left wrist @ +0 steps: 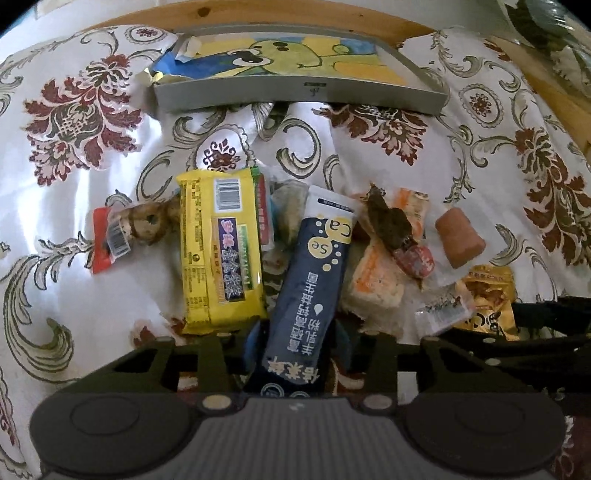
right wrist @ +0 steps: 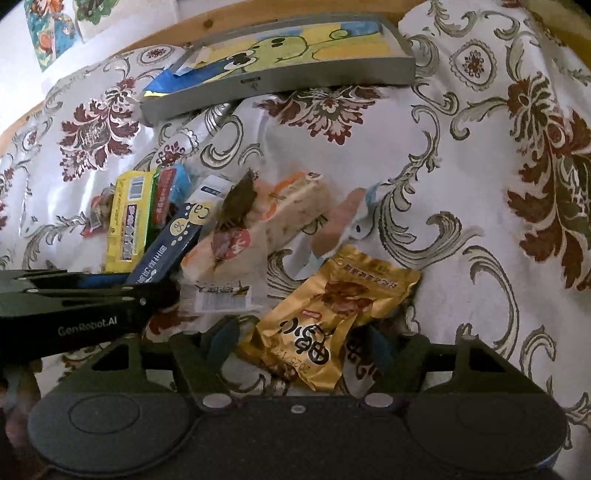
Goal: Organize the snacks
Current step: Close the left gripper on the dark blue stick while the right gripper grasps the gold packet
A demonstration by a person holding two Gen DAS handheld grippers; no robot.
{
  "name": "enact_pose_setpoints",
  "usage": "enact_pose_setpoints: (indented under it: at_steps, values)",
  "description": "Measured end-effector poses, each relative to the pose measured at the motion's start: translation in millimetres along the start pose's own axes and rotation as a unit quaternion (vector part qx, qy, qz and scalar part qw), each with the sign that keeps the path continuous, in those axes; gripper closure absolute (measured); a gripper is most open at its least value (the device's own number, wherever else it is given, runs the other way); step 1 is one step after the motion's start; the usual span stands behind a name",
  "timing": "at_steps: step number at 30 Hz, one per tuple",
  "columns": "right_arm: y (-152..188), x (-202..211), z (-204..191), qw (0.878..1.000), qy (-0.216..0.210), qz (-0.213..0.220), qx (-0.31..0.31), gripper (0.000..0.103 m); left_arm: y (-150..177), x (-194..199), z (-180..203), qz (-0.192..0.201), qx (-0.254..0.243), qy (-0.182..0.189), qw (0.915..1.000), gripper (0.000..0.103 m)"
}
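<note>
Two hand-held tools are working over a pile of snacks lying on a tabletop covered by a shiny white cloth with dark red flowers and grey scrolls.

The left tool is gripping the near end of a long navy blue stick packet with yellow bubbles and white lettering, its fingers closed against the packet's two sides. The packet is pointing away from the camera, its far end resting among the other snacks. Just to its left is lying a yellow rectangular wrapper with a barcode, and further left a small red-ended clear packet holding a brown snack. To the right are sitting a pale orange-and-white wrapped cake, a clear packet with dark dried meat and a clear-wrapped pinkish-brown sausage piece.

The right tool is standing wide open around the near end of a crinkled gold foil pouch with dark lettering; its blue-padded fingers are on either side, and whether they are touching the foil cannot be told.

Beyond the pile, a flat grey tray lined with a yellow, blue and green cartoon drawing is resting on the cloth, well apart from the snacks, near a wooden edge.
</note>
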State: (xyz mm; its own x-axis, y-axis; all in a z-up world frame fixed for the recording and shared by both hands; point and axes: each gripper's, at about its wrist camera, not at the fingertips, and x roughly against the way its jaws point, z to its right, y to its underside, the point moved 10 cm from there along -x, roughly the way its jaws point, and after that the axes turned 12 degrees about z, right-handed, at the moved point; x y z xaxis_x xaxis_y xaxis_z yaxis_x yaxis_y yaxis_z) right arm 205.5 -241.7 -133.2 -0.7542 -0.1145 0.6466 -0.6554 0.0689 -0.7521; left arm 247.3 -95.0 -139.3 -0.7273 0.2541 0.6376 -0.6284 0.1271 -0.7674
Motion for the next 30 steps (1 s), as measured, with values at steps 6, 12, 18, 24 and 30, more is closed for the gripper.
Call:
enact_pose_setpoints:
  at_steps: [6, 12, 18, 24, 30]
  values:
    - [2.5, 4.3, -6.1, 0.999, 0.016, 0.003, 0.035, 0.055, 1.5, 4.1, 3.7, -0.011, 0.007, -0.003, 0.9999, 0.064]
    - [0.9, 10.9, -6.1, 1.000, 0.014, 0.014, 0.017, 0.058, 2.2, 12.2, 4.1, -0.020, 0.035, 0.001, 0.9992, 0.066]
    - [-0.1, 14.3, -8.1, 1.000, 0.007, 0.020, 0.010, 0.060, 5.9, 18.9, 2.0, -0.027, 0.063, 0.007, 0.9976, 0.069]
    - [0.3, 20.1, -13.8, 1.000, -0.001, 0.026, 0.011, 0.061, 5.9, 26.9, 2.7, -0.024, 0.073, 0.010, 0.9970, 0.071]
    - [-3.0, 27.7, -18.4, 0.999, -0.003, 0.042, 0.023, 0.061, 4.3, 38.0, 11.9, -0.021, 0.071, 0.020, 0.9970, 0.072]
